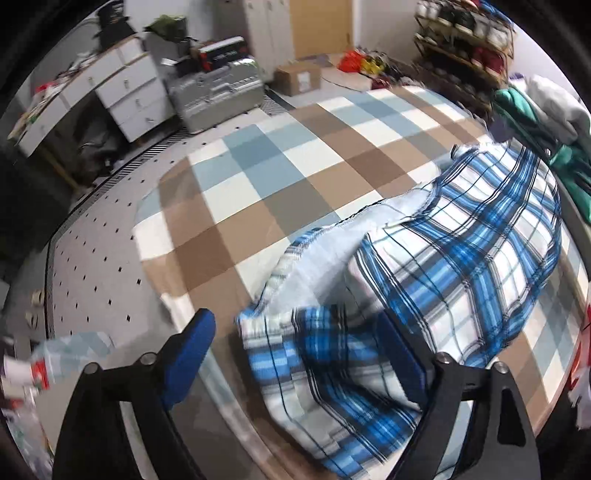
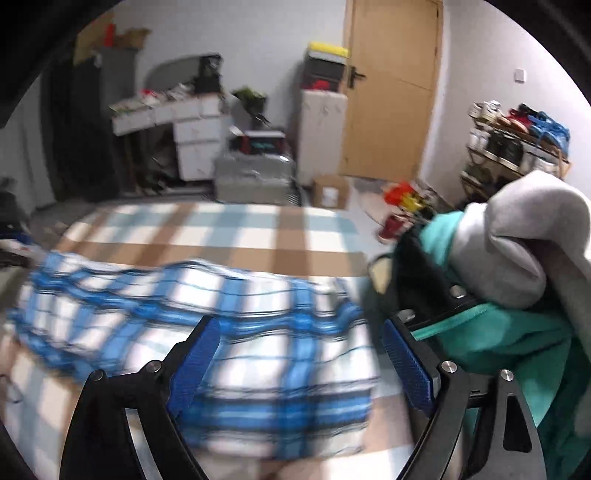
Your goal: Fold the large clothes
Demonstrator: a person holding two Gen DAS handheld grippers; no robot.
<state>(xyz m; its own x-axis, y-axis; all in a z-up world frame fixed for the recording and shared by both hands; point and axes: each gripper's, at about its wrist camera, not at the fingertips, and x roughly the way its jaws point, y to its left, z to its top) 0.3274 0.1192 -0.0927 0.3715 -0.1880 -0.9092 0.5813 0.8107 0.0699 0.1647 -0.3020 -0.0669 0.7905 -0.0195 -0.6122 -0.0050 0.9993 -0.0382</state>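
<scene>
A blue, white and black plaid garment (image 1: 461, 251) lies partly folded on the checked tablecloth (image 1: 258, 177), its pale inner side showing along the folded edge. My left gripper (image 1: 295, 354) is open, and a fold of the garment lies between its blue fingers (image 1: 188, 354). In the right wrist view the same garment (image 2: 207, 314) is blurred and spreads across the cloth. My right gripper (image 2: 299, 354) is open just above it, and nothing is held.
A pile of teal and grey clothes (image 2: 517, 288) lies at the right, against the right gripper's finger. It also shows in the left wrist view (image 1: 546, 122). White drawers (image 1: 125, 92), a grey case (image 1: 218, 96), a cardboard box (image 1: 299, 77) and a shoe rack (image 1: 465, 33) stand beyond the table.
</scene>
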